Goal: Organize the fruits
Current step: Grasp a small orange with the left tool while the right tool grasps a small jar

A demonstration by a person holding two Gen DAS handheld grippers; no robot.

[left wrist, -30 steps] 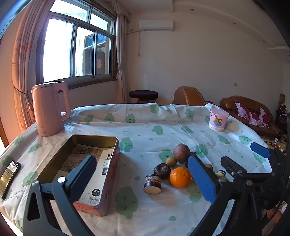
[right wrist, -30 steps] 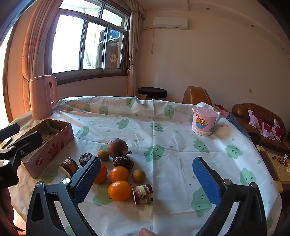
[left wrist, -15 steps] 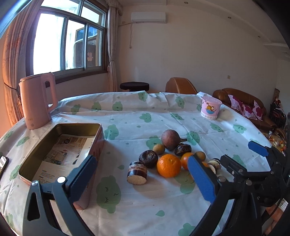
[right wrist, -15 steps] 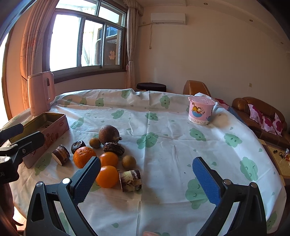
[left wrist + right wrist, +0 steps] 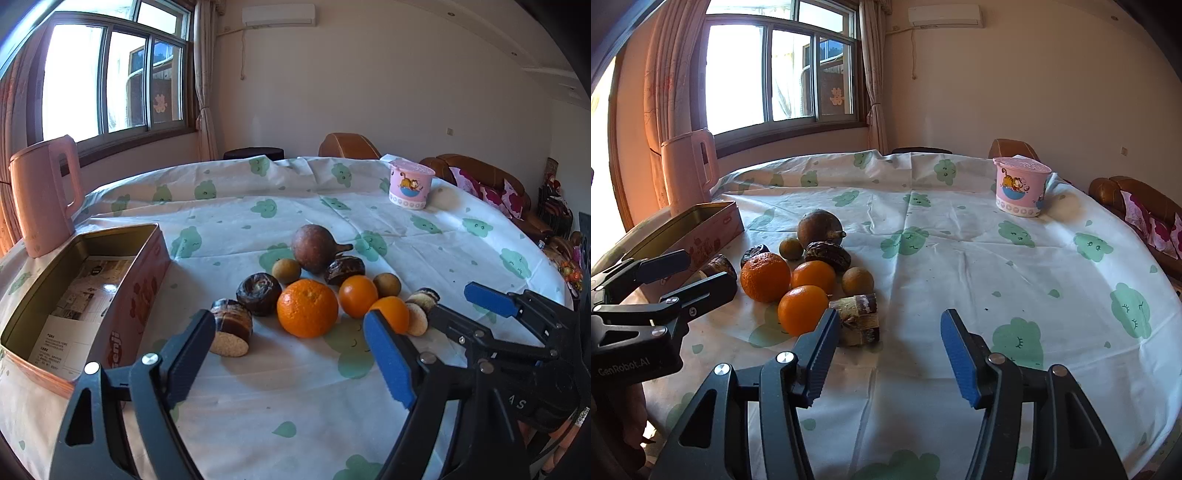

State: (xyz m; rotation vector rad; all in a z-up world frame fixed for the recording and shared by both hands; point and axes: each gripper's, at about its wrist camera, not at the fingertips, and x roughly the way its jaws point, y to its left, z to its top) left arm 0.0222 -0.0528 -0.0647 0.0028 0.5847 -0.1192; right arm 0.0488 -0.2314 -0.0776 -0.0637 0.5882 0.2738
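left claw (image 5: 284, 354) closing, empty | large orange (image 5: 307, 308) ahead | open tin (image 5: 122, 291) left

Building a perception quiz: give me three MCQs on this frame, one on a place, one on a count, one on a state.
1. Where is the open tin box relative to the fruit pile?
A. left of it in the left wrist view
B. behind it, by the pink cup
C. on top of it

2. How many orange citrus fruits lie on the tablecloth?
A. one
B. three
C. five

3. What is between the right gripper pads?
A. an orange
B. the pink cup
C. nothing

Key: 1 A, the tin sits at the left edge near the pink kettle. 2 B, big orange plus two smaller ones. 3 C, only cloth shows between the closing jaws.
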